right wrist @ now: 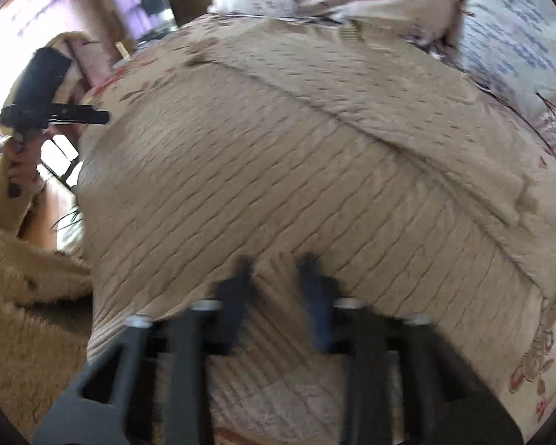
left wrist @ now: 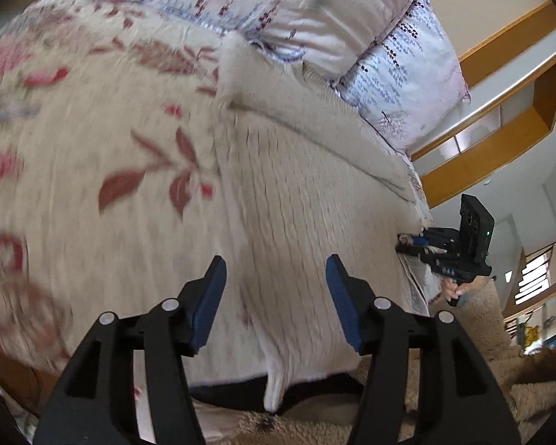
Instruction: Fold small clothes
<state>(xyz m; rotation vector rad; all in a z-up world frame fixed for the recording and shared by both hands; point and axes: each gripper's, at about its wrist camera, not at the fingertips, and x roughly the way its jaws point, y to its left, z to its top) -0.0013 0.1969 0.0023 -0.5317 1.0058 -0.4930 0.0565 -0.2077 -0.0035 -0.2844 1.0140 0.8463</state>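
Observation:
A cream ribbed knit sweater (left wrist: 307,200) lies spread flat on a floral bedspread (left wrist: 74,129); it fills the right wrist view (right wrist: 296,170). My left gripper (left wrist: 276,282) is open and empty, hovering over the sweater's near hem. It also shows in the right wrist view (right wrist: 92,116), held off the bed's left edge. My right gripper (right wrist: 278,270) is open, its blurred fingers just above the sweater's near edge. In the left wrist view the right gripper (left wrist: 407,243) sits at the sweater's right edge, beside the bed's side.
Two patterned pillows (left wrist: 400,70) lean at the head of the bed. A wooden wall shelf (left wrist: 500,118) hangs beyond them. A fuzzy beige sleeve (right wrist: 22,289) covers the person's arm at the left. The bed's near edge runs just below the grippers.

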